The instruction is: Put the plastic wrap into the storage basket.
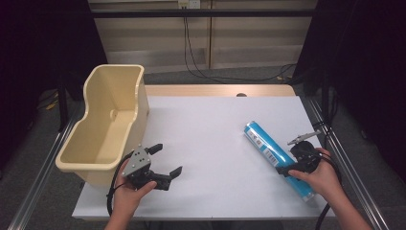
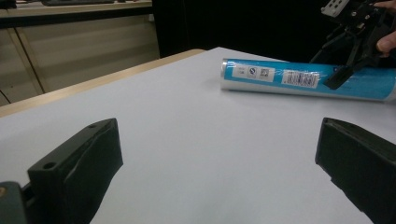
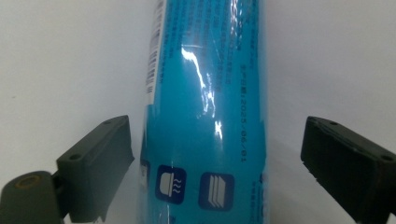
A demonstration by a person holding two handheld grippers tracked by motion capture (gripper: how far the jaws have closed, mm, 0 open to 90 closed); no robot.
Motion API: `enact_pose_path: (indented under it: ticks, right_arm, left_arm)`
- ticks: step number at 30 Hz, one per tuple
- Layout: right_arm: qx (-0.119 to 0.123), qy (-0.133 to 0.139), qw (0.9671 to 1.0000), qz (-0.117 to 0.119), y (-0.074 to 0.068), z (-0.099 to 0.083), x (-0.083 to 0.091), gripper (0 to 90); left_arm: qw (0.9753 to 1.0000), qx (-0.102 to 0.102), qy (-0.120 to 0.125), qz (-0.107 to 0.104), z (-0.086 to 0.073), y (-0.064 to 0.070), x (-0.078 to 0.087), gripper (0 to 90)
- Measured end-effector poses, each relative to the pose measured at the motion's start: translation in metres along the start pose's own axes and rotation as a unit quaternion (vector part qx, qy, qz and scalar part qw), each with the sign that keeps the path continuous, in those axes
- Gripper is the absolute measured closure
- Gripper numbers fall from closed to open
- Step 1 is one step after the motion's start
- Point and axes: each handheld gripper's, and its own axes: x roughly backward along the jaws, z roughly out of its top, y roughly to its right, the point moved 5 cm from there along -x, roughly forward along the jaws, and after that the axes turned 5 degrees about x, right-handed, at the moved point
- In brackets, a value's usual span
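Blue tube [image 1: 275, 155] lying flat on white tabletop [image 1: 210, 139], right side. Right hand-held gripper [image 1: 298, 160] spread, jaws straddling tube, not yet closed. Judged best: tube centred between jaws before closing. Left hand-held gripper [image 1: 163, 163] spread, empty, beside beige bin [image 1: 107, 122].

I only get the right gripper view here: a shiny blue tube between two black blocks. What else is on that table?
Observer: A cream plastic bin stands at the table's left edge, nothing visible inside it.
Operator: Is there a second gripper?
Observer: Yes, the left gripper is beside that bin, jaws open, holding nothing.
Operator: Does my tube have an end?
Observer: Its far end is capped in white, and the blue tube lies flat with the right gripper open around it.
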Motion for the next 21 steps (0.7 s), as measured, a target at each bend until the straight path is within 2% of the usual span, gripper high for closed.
enact_pose_path:
  ticks: [7,12,21]
  right_arm:
    - [-0.003,-0.029,0.9996,-0.005,0.001,0.000,-0.008,13.7]
    - [0.000,-0.044,0.9990,-0.008,0.000,0.000,-0.011,15.2]
    - [0.012,-0.064,0.9979,0.003,-0.004,0.002,-0.015,21.9]
  left_arm:
    - [1.0000,0.001,-0.002,-0.009,0.001,0.002,-0.006,0.4]
    - [0.9999,-0.006,-0.007,-0.014,0.001,0.003,-0.009,0.4]
    - [0.9998,-0.005,-0.010,-0.016,0.000,0.004,-0.010,0.4]
